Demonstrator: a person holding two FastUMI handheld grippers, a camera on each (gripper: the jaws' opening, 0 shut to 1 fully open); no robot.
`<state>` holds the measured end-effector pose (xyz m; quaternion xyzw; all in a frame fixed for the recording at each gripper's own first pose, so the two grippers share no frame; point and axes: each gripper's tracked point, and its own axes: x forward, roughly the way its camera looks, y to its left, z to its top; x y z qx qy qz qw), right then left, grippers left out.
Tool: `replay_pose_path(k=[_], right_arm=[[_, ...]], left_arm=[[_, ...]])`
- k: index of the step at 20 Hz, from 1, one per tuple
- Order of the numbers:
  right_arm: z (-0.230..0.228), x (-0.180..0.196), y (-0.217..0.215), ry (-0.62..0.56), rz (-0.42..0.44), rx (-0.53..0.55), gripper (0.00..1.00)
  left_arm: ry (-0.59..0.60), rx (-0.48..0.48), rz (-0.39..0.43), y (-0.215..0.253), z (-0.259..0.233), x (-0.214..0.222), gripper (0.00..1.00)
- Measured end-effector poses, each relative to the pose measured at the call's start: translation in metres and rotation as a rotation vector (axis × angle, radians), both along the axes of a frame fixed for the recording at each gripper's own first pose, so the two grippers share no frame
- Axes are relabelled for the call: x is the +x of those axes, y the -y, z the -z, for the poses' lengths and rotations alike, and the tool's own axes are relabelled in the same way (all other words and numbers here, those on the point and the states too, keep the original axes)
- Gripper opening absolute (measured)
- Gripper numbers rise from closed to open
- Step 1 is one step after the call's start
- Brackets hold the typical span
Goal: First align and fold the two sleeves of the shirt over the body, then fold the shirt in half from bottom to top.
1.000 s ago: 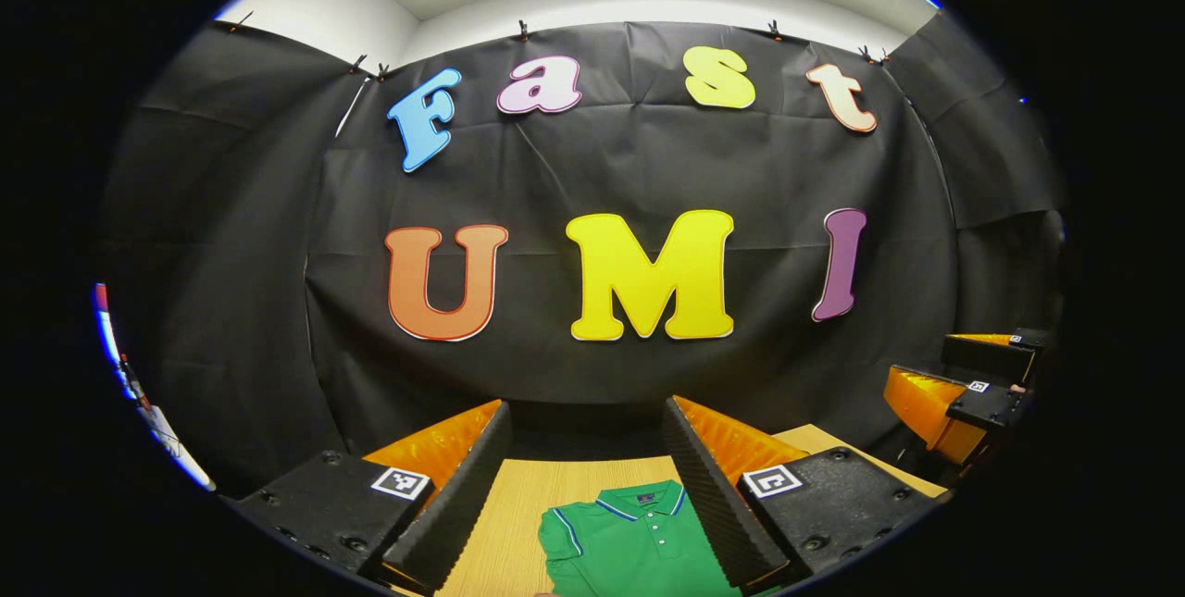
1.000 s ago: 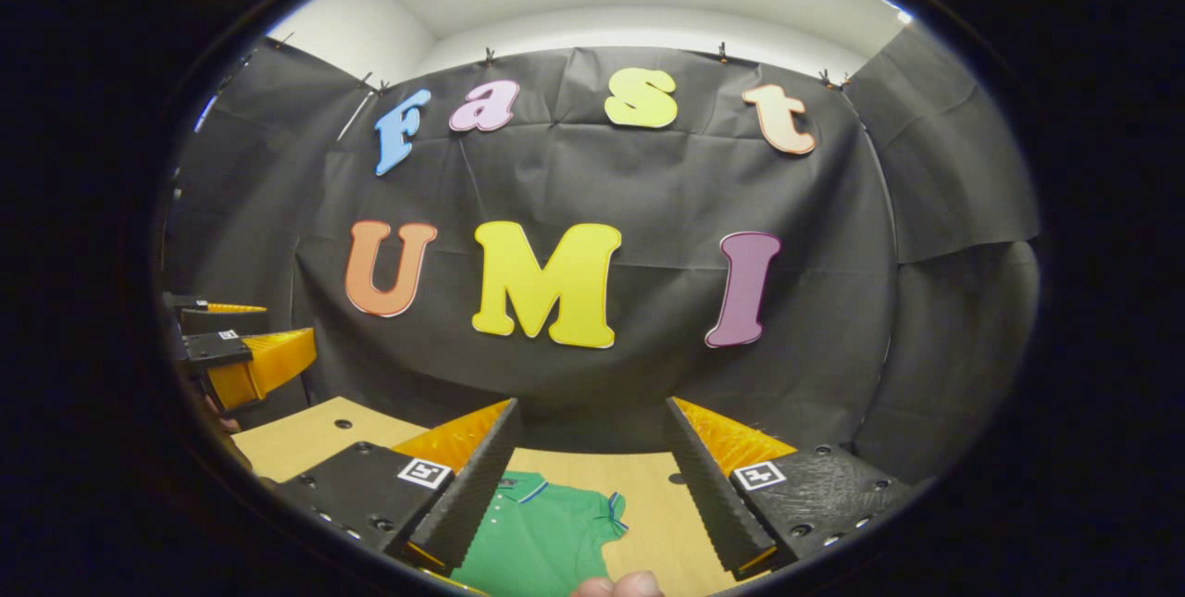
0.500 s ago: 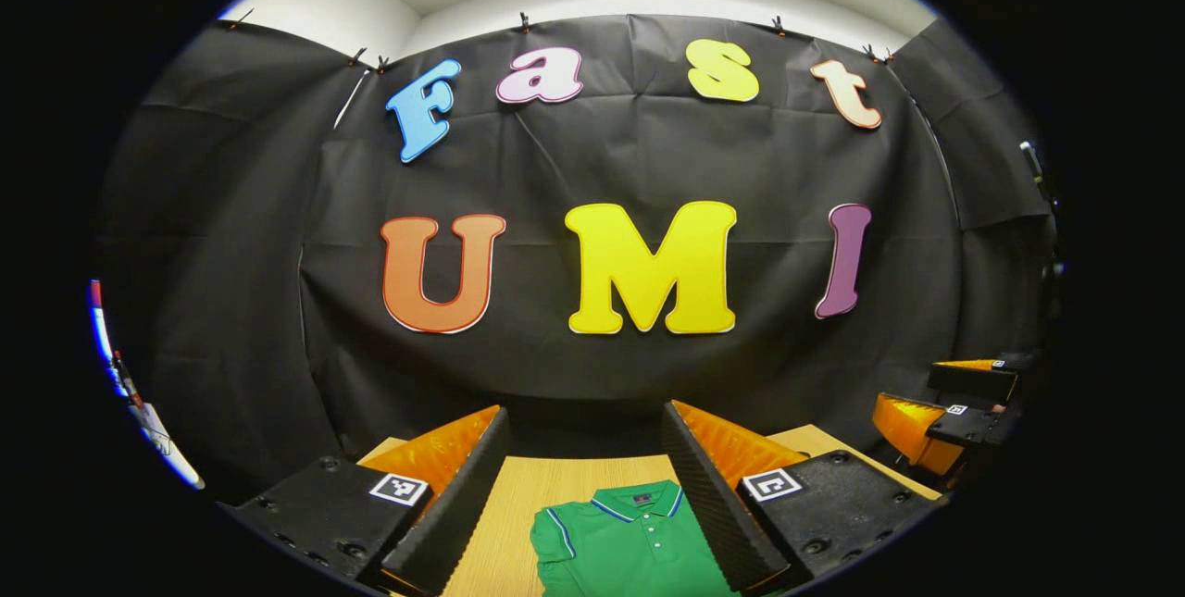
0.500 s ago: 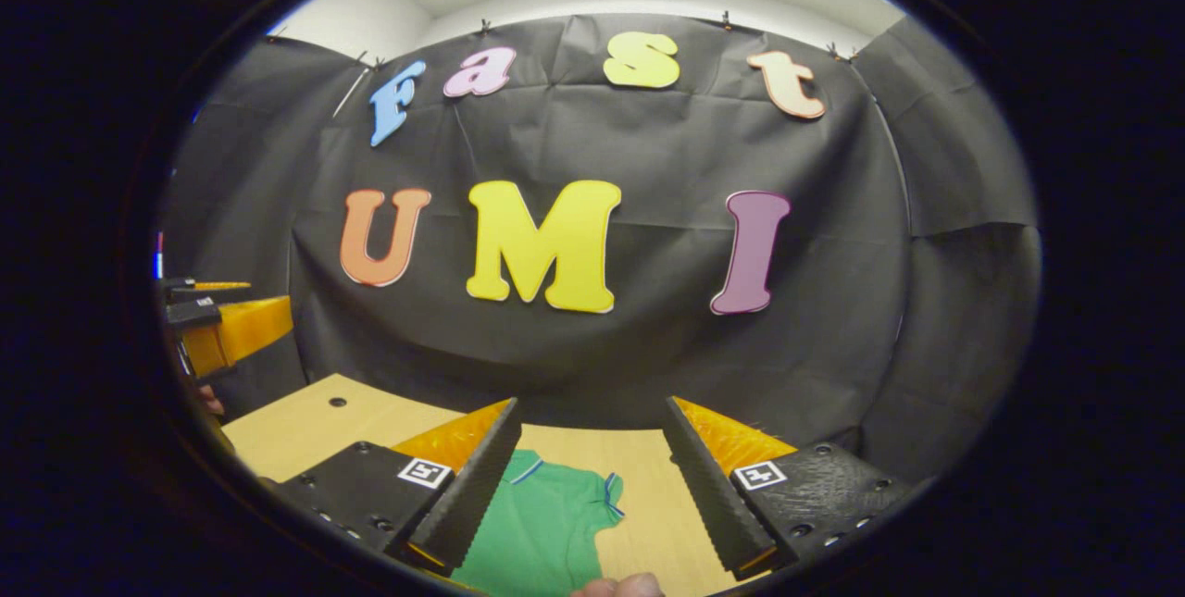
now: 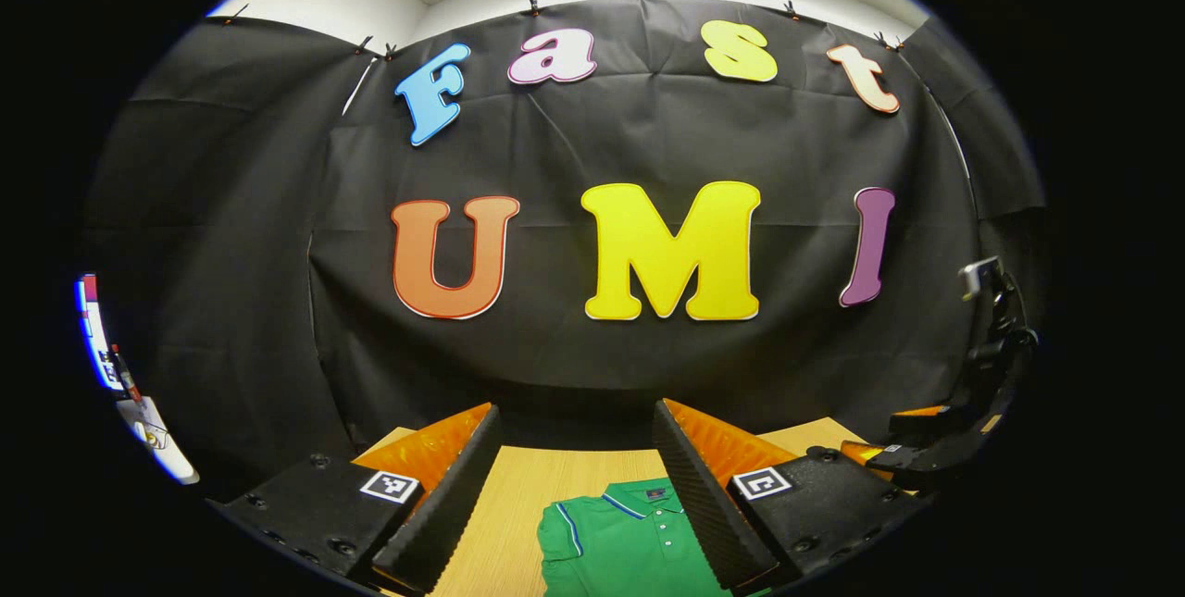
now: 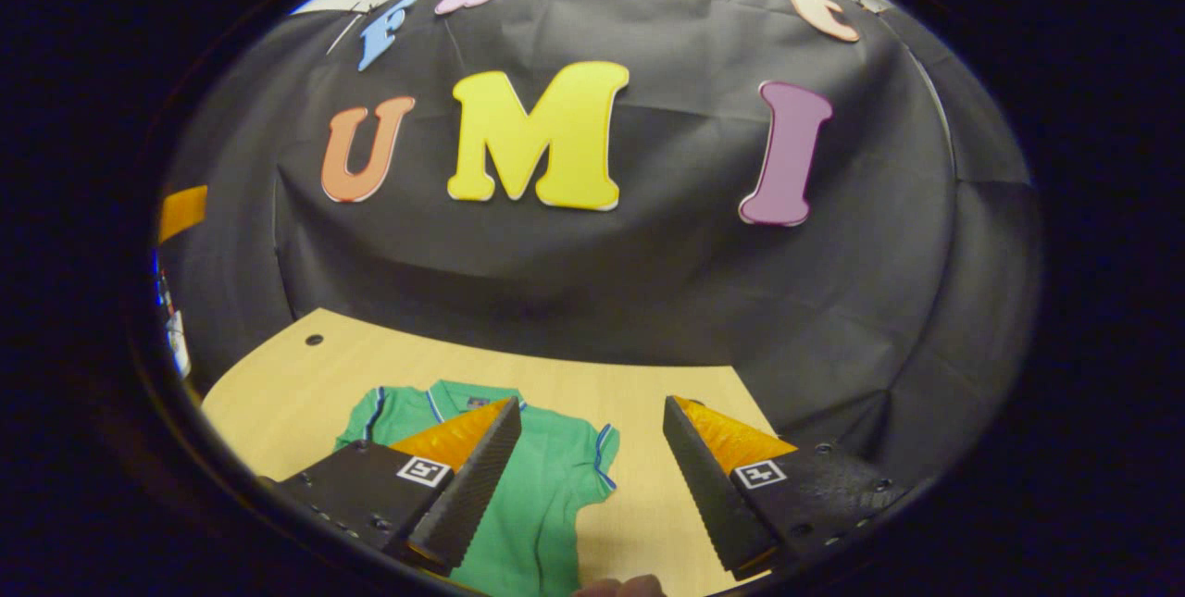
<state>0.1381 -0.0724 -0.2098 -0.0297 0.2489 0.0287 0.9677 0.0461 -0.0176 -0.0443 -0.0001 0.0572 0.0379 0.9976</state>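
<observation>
The green polo shirt (image 6: 546,477) lies flat at 6 o'clock below the right tool (image 6: 592,477), which gapes wide and empty; the left tool (image 5: 569,486) likewise.

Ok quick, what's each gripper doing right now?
Left gripper: open, holding nothing, above the shirt.
Right gripper: open, holding nothing.

I see a green matt knit-cloth polo shirt (image 6: 542,486) on a pale smooth wood-grain table (image 6: 305,384). My finger pads (image 5: 440,509) look ridged and rough.
</observation>
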Motion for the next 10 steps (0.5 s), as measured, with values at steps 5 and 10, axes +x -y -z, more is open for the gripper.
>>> replay_pose_path(k=[5,10], right_arm=[[0.092,0.032,0.003,-0.184,-0.006,0.006,0.95],[0.171,0.048,0.013,-0.342,0.009,0.021,0.95]], left_arm=[[-0.032,-0.019,-0.027,-0.002,0.014,0.013,1.00],[-0.059,0.001,-0.045,-0.007,0.022,0.022,1.00]])
